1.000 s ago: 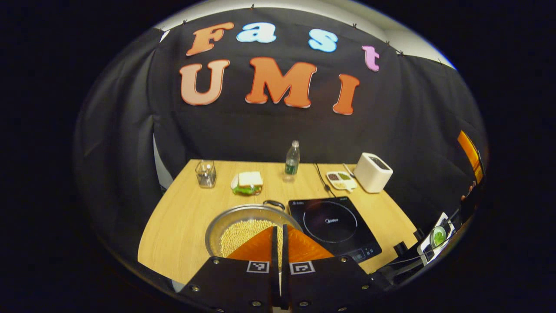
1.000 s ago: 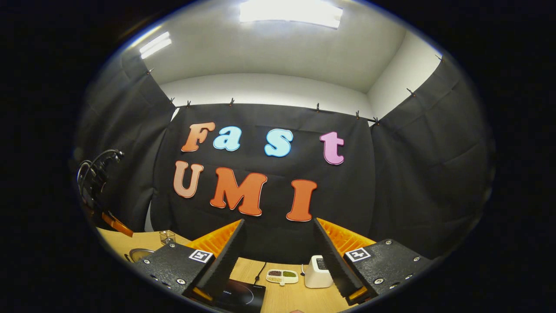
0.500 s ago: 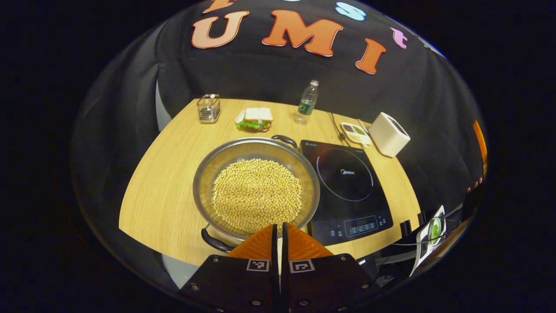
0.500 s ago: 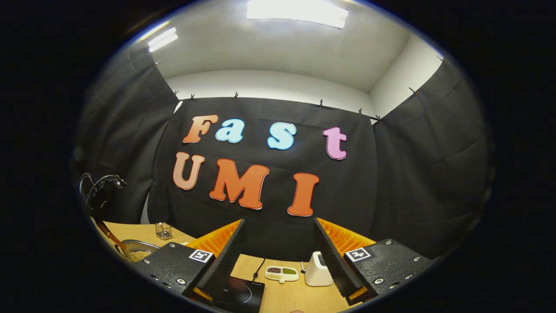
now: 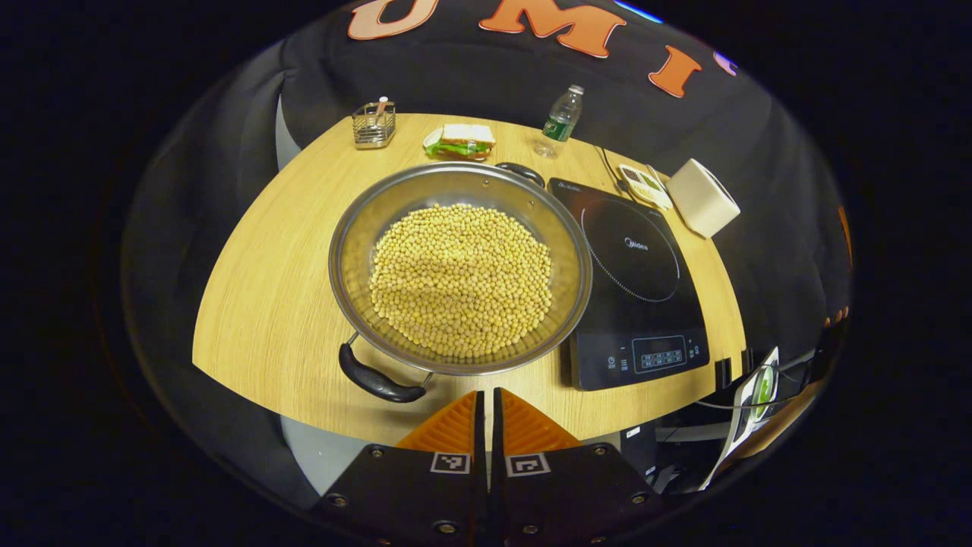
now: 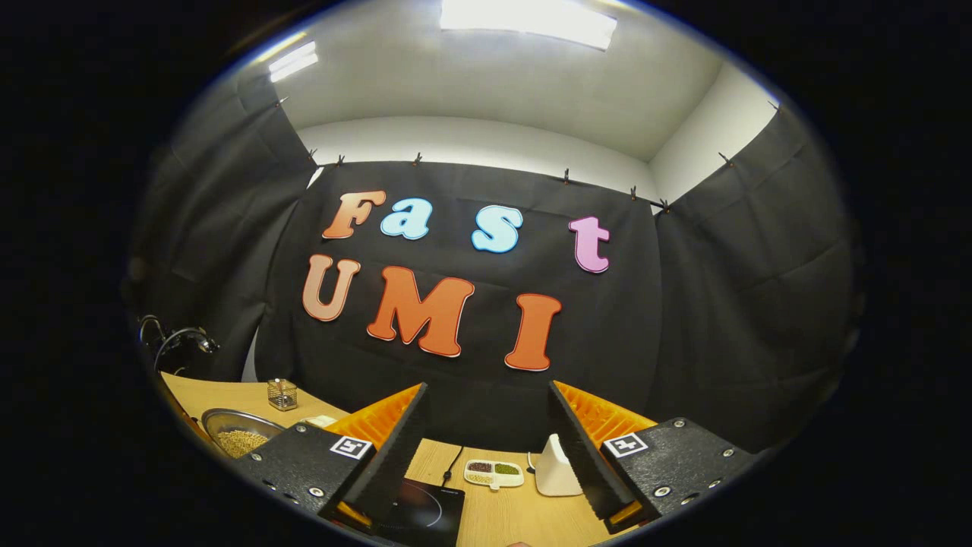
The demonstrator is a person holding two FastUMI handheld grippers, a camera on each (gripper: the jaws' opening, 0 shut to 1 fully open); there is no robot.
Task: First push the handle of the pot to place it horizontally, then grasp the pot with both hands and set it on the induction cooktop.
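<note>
A wide steel pot [image 5: 459,270] full of pale beans sits on the wooden table [image 5: 266,304]. Its near black handle [image 5: 373,377] points to the front left and its far handle [image 5: 521,172] to the back right. Right of it lies the black induction cooktop [image 5: 634,281], touching or nearly touching the pot's rim. My left gripper [image 5: 487,403] is shut with nothing in it, raised over the table's front edge just short of the pot. My right gripper [image 6: 486,395] is open and held high, facing the back wall; the pot [image 6: 231,430] and cooktop [image 6: 421,510] show low in its view.
Along the back of the table stand a wire holder [image 5: 373,125], a sandwich on a plate [image 5: 461,141], a water bottle [image 5: 562,120], a small divided dish [image 5: 644,182] and a white toaster [image 5: 702,197]. A cable [image 5: 607,163] runs to the cooktop.
The left gripper's view has tipped down and pulled back, so the whole pot and its near handle now show. The right gripper has shifted slightly; its view shows a bit more of the table.
</note>
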